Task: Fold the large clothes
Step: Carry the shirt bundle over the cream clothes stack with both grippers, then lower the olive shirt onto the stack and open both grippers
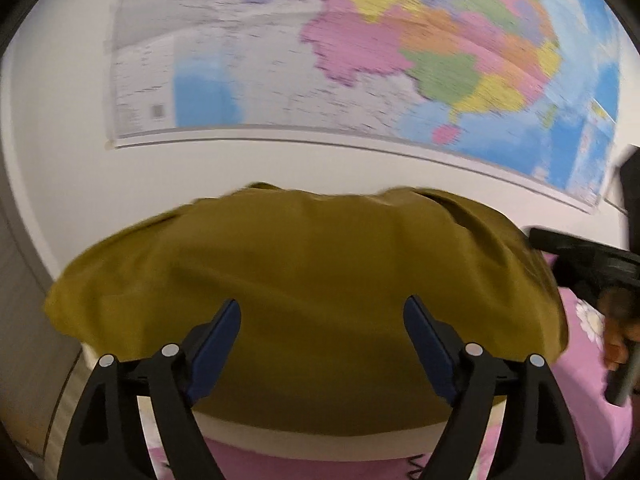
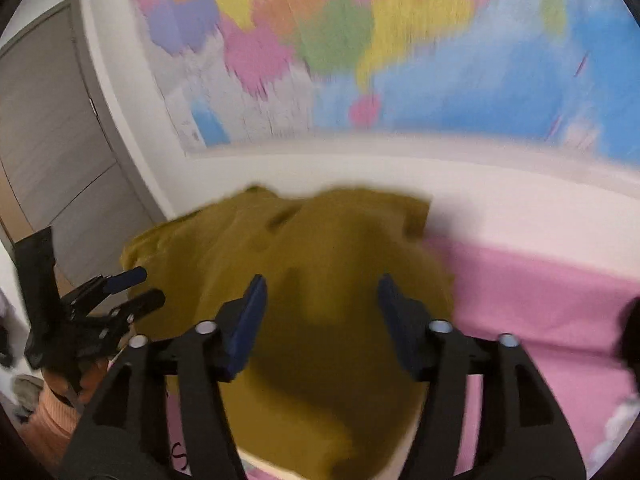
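An olive-yellow garment (image 1: 304, 280) lies bunched in a folded heap on a pink bed sheet (image 1: 580, 380). My left gripper (image 1: 322, 312) is open and empty, its blue pads spread just above the garment's near side. In the right wrist view the same garment (image 2: 320, 264) lies ahead. My right gripper (image 2: 322, 292) is open and empty above it. The left gripper (image 2: 140, 288) shows at the left of that view, open beside the garment's left edge. The right gripper's black body (image 1: 592, 264) shows at the right edge of the left wrist view.
A large coloured wall map (image 1: 360, 60) hangs on the white wall behind the bed. A grey door (image 2: 52, 128) stands at the left. The pink sheet (image 2: 540, 300) spreads to the right of the garment. The views are motion-blurred.
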### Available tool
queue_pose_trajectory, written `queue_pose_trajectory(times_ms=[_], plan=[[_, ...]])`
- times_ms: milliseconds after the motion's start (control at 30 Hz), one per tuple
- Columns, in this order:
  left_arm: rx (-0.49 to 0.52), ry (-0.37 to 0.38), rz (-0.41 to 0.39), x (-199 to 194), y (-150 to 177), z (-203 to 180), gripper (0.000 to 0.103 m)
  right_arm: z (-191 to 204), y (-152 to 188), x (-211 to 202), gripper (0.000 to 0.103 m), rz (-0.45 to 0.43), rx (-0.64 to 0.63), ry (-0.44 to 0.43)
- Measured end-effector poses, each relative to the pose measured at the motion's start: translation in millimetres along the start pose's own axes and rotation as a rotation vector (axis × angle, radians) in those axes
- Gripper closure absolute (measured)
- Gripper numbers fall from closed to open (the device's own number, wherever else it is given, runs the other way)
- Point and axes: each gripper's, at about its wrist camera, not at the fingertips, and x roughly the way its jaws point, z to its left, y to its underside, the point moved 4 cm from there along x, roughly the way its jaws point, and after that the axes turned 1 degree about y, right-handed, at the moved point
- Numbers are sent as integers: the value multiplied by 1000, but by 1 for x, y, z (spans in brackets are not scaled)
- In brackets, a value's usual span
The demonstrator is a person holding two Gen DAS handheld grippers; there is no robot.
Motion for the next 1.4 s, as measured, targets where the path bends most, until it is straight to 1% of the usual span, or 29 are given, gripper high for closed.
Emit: queue_pose_trajectory(times_ms=[33,67,167,233,300,333,400,467,533,567,600,633,700,767,800,867,1033,1067,1100,1133,1167,1233,1300,1367,1400], plan=[[9,-3,6,3,1,-3,22,-4,5,12,45,40,9,20],[19,-2,11,8,3,-7,22,-7,11,17,45,58,13,23],[45,-19,10,13,9,-15,20,-15,27,29,45,104,60,-22],[44,-22,6,14,11,-15,20,-17,30,26,45,118,62,-36],[44,-29,0,11,10,-16,20,-15,28,15,45,111,46,-33],[47,-31,-4,9,10,-17,18,-13,26,9,43,98,38,-35],[53,-36,-10,6,10,-20,16,-8,26,-6,43,52,28,-43],[63,-42,-18,2,12,-24,15,2,35,-23,43,9,-5,-82],[66,-42,-28,-1,14,-28,10,11,46,-29,43,-14,-55,-62],[66,-30,-28,-1,15,-31,10,17,51,-29,43,-18,-89,-57],[69,-17,-22,0,17,-34,7,23,61,-23,42,6,-131,-54],[72,-11,-13,2,20,-36,7,24,65,-18,42,25,-140,-42],[75,-45,6,11,24,-40,7,19,75,-9,42,56,-136,-17],[73,-61,9,15,27,-41,7,18,75,-9,41,47,-116,-11],[67,-65,3,13,27,-41,7,18,75,-15,41,30,-96,-15],[51,-53,-5,6,26,-41,7,20,79,-24,33,9,-97,-26],[33,-49,-39,-19,34,-46,7,29,95,-48,30,-37,-127,5],[26,-46,-44,-23,37,-48,7,30,98,-53,28,-54,-130,8],[21,-53,-50,-27,39,-49,7,32,102,-59,25,-70,-131,9],[14,-60,-60,-32,43,-50,7,33,104,-62,18,-81,-132,16],[4,-53,-59,-35,47,-53,7,33,107,-65,14,-92,-133,29],[-15,-50,-57,-42,56,-56,7,37,115,-72,11,-109,-137,34],[-34,-67,-43,-46,66,-58,7,42,125,-76,5,-105,-160,51],[-61,-74,-29,-49,75,-59,7,46,133,-80,5,-102,-175,68],[-78,-66,-23,-52,80,-59,7,48,138,-82,6,-101,-183,67]])
